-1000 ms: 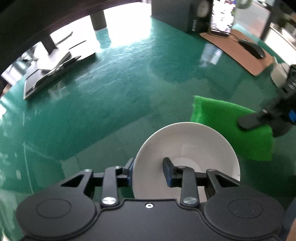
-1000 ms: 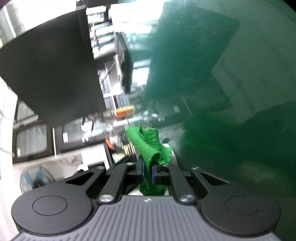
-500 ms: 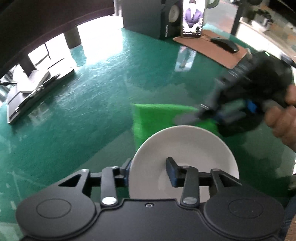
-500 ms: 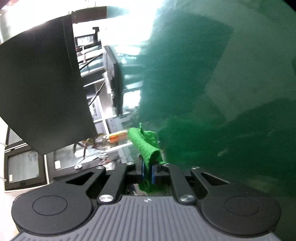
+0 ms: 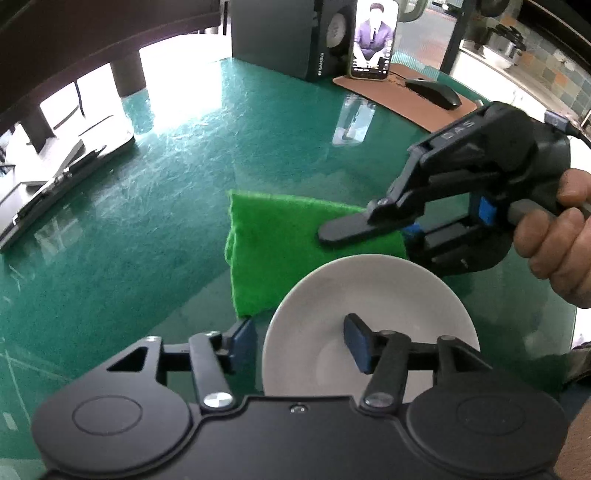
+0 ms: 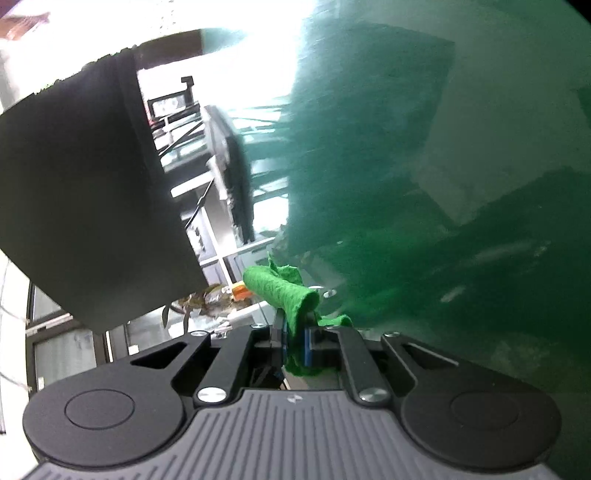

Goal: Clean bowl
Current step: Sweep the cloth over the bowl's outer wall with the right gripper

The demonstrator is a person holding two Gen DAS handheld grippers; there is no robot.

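A white bowl [image 5: 373,295] sits in my left gripper [image 5: 301,341], which is shut on its near rim, one finger outside and one inside. A bright green cloth [image 5: 273,243] hangs just behind the bowl, above the green table. My right gripper [image 5: 332,236] is shut on the cloth's right edge and is turned on its side. In the right wrist view the cloth [image 6: 284,291] is rolled and pinched between the right gripper's fingers [image 6: 295,341]. The bowl does not show in that view.
A glossy green table [image 5: 177,184] lies below. A phone [image 5: 373,40], a dark box [image 5: 280,33] and a mouse [image 5: 432,92] on a brown mat stand at the far side. A dark flat stand [image 5: 59,177] lies at the far left.
The right gripper with the green cloth has moved left and closer, to just behind the bowl. The left gripper has kept hold of the bowl.
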